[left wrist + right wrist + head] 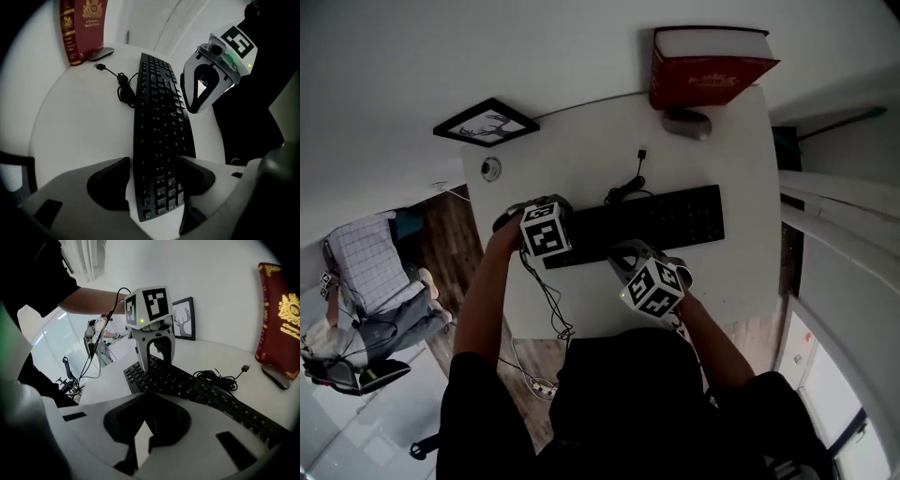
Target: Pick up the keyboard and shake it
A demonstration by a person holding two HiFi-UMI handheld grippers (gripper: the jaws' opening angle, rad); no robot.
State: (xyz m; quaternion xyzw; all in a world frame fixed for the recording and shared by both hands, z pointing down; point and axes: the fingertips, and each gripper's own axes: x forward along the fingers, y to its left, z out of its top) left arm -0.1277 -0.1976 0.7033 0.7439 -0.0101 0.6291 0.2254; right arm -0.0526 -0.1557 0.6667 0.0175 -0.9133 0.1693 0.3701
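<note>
One keyboard point(159, 117) lying between released jaws of my left gripper point(153, 164); my right gripper point(147, 404) clenched empty, hovering just beside it.

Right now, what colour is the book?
The book is dark red with gold print; left gripper view shows it best.

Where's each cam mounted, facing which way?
Head view: on the person's head, steeply down at keyboard on white table; both forearms show.
Left gripper view: on left gripper, along keyboard toward red book; open jaws straddle the keyboard's end.
Right gripper view: on right gripper, facing left gripper over keyboard; jaws shut.
All share keyboard, book.
</note>
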